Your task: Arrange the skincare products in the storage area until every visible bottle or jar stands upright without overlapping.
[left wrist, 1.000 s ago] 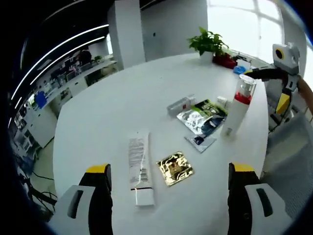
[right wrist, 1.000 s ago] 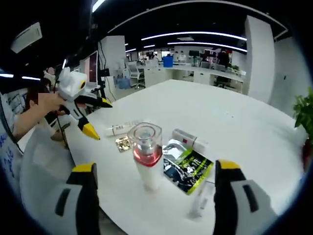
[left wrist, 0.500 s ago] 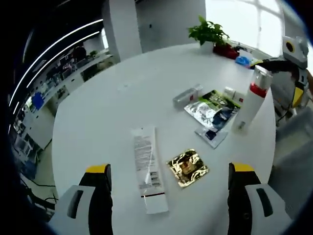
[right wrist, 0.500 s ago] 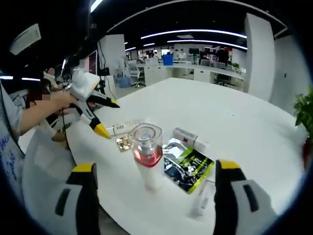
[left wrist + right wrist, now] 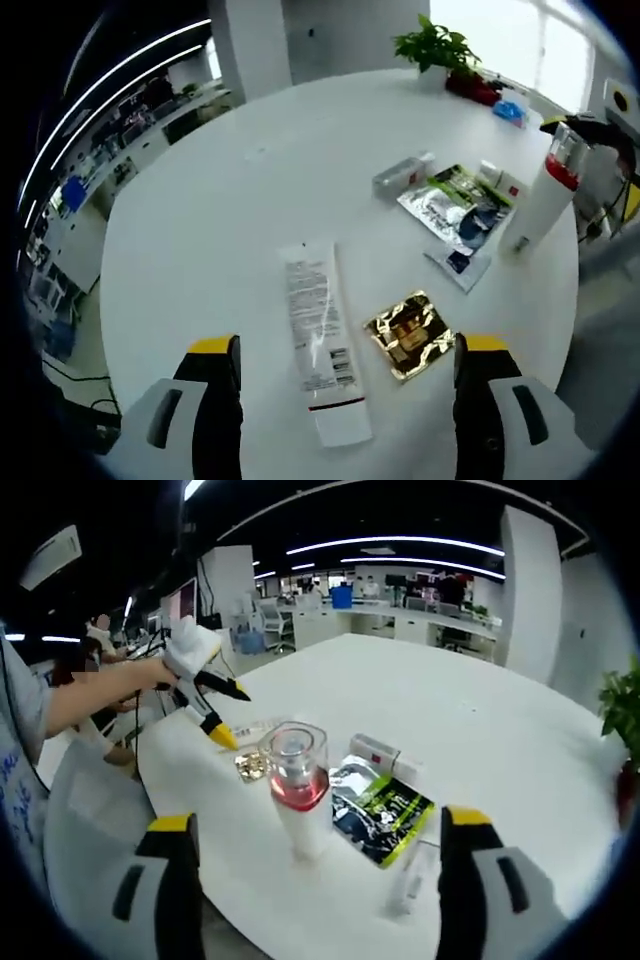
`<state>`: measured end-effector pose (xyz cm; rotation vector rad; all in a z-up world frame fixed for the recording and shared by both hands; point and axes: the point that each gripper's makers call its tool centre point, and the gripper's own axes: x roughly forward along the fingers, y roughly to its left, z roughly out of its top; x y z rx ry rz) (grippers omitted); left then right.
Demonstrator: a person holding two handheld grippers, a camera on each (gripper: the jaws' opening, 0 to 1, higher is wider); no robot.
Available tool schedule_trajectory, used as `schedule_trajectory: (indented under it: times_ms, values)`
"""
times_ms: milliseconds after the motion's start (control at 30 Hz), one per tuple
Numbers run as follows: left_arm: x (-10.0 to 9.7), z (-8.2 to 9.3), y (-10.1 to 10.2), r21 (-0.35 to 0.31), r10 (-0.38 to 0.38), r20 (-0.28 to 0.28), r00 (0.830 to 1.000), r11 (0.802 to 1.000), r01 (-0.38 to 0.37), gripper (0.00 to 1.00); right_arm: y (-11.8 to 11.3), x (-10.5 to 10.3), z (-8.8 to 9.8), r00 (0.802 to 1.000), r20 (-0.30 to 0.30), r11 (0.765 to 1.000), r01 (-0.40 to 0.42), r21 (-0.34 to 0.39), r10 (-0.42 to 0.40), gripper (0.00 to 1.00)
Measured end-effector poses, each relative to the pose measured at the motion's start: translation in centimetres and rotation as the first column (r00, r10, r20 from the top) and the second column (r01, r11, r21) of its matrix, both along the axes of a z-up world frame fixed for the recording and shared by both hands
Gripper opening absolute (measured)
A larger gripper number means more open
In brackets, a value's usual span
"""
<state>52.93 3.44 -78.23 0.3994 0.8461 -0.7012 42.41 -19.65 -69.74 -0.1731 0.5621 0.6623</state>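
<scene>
Left gripper [image 5: 340, 400] had dropped closer over the flat-lying white tube [image 5: 322, 340], jaws spread wide, empty. Right gripper [image 5: 315, 895] hung open, empty, behind the upright pink-banded bottle [image 5: 297, 795]. Tube likely next to stand.

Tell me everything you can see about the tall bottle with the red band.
The tall bottle stands upright on the white table, near its edge. Its body looks like white opaque plastic, with a red band below a clear, boxy cap. Nothing grips it: it stands between the open fingers of the right gripper, untouched. A green and silver sachet lies flat just beside its base. In the left gripper view the bottle appears at the table's far side.
</scene>
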Motion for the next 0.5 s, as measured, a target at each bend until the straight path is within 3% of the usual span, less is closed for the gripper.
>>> schedule_trajectory:
  times_ms: [233, 500]
  values:
    - [1.3, -0.9, 0.4, 0.023, 0.027, -0.025, 0.999, 0.999, -0.027, 0.76, -0.2, 0.0, -0.1, 1.0, -0.001, 1.0, 0.008, -0.013, -0.008, 1.0]
    - [2.1, -2.0, 0.4, 0.043, 0.037, -0.056, 0.998, 0.998, -0.035, 0.59, -0.6, 0.1, -0.3, 1.0, -0.009, 1.0, 0.023, -0.012, -0.023, 1.0]
